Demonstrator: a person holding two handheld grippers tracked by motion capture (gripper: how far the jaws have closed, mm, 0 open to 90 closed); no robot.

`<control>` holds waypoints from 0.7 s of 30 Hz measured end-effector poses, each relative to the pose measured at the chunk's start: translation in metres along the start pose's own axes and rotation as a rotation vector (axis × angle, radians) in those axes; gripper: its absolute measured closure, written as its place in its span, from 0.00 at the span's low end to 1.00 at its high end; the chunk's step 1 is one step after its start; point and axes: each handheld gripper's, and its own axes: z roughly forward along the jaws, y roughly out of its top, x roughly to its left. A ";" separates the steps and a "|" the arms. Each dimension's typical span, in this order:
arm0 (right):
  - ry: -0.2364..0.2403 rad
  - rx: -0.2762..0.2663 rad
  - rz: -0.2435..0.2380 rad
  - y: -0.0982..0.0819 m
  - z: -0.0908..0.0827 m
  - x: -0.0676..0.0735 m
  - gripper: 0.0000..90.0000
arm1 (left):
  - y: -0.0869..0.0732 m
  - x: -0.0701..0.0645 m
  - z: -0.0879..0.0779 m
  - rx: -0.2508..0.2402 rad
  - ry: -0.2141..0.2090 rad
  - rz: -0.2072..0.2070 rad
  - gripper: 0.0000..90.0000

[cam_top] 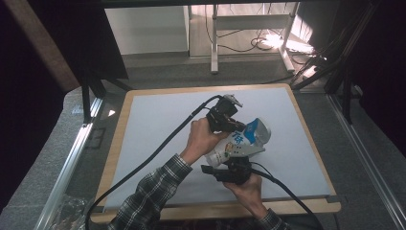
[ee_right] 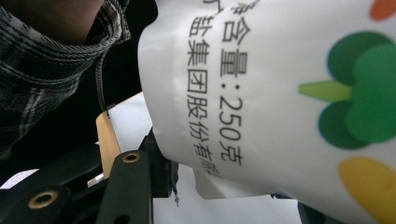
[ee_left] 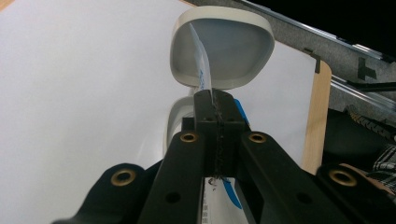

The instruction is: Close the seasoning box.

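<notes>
Above the white surface (cam_top: 158, 124), the left claw (ee_left: 215, 100) pinches the torn edge of a white printed plastic pouch (cam_top: 239, 141) while the right claw (cam_top: 230, 170) clamps its base.

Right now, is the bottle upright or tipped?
Tipped: the bottle lies slanted above the table, held between both grippers, its base seen end-on past the left gripper.

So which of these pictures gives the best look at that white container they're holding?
The high view: it shows the whole white container held between both grippers above the table. The right gripper view shows its printed side close up. The left gripper view shows its rim and a thin flap pinched in the jaws.
</notes>
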 end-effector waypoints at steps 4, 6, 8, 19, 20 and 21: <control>0.000 -0.002 0.001 0.000 0.000 0.000 0.60 | 0.000 0.000 0.000 0.001 0.000 0.000 1.00; 0.000 -0.003 0.001 0.000 0.000 0.000 0.60 | 0.000 0.000 0.000 0.000 0.000 -0.002 1.00; 0.000 -0.002 0.000 0.000 0.000 0.000 0.60 | 0.000 0.001 0.000 0.004 0.001 0.002 1.00; 0.002 -0.005 -0.001 0.000 0.000 0.001 0.60 | 0.001 0.001 -0.001 0.005 0.001 0.000 1.00; 0.001 -0.004 -0.004 0.000 0.000 0.001 0.60 | 0.001 0.002 -0.001 0.005 0.000 0.000 1.00; 0.001 -0.004 -0.006 0.000 0.000 0.000 0.60 | 0.001 0.002 -0.001 0.005 -0.001 0.000 1.00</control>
